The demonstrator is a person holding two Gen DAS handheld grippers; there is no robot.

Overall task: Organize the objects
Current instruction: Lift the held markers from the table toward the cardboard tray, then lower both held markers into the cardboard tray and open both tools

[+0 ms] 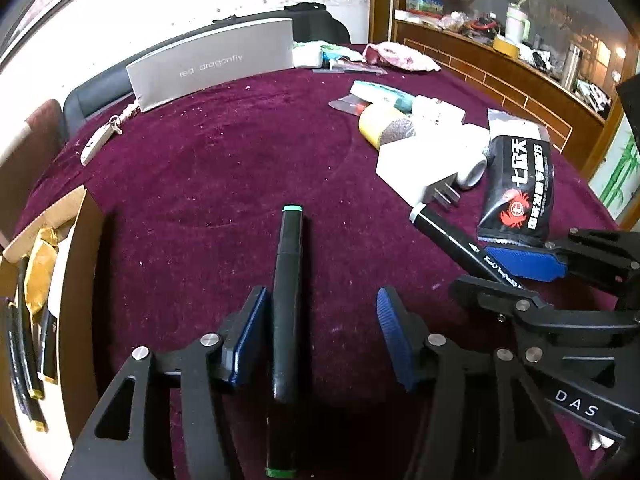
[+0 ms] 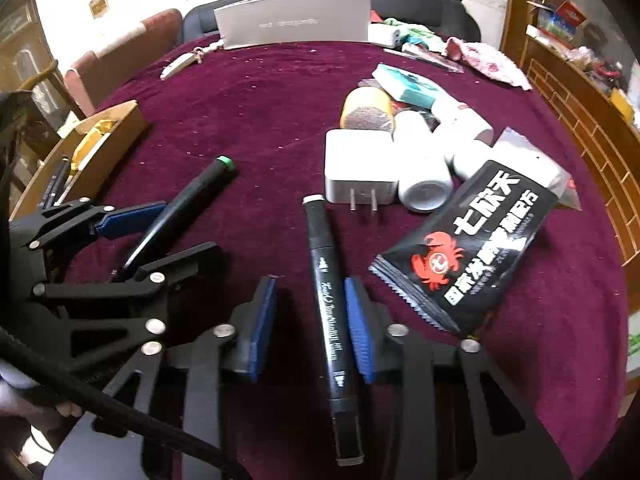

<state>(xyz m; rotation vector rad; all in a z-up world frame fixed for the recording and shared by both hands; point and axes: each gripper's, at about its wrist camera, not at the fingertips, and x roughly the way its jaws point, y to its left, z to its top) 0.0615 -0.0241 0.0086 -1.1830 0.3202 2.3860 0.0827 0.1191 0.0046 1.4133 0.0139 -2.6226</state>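
Markers sit between both sets of jaws: my left gripper (image 1: 320, 336) straddles the green-capped marker (image 1: 289, 300), my right gripper (image 2: 312, 328) the white-capped marker (image 2: 326, 304), each lying lengthwise along the fingers on the table (image 1: 224, 168). Neither pair clamps yet. Farther left waits the cardboard box (image 1: 82, 248).

Green-capped marker (image 1: 287, 304) between left gripper (image 1: 320, 336) pads
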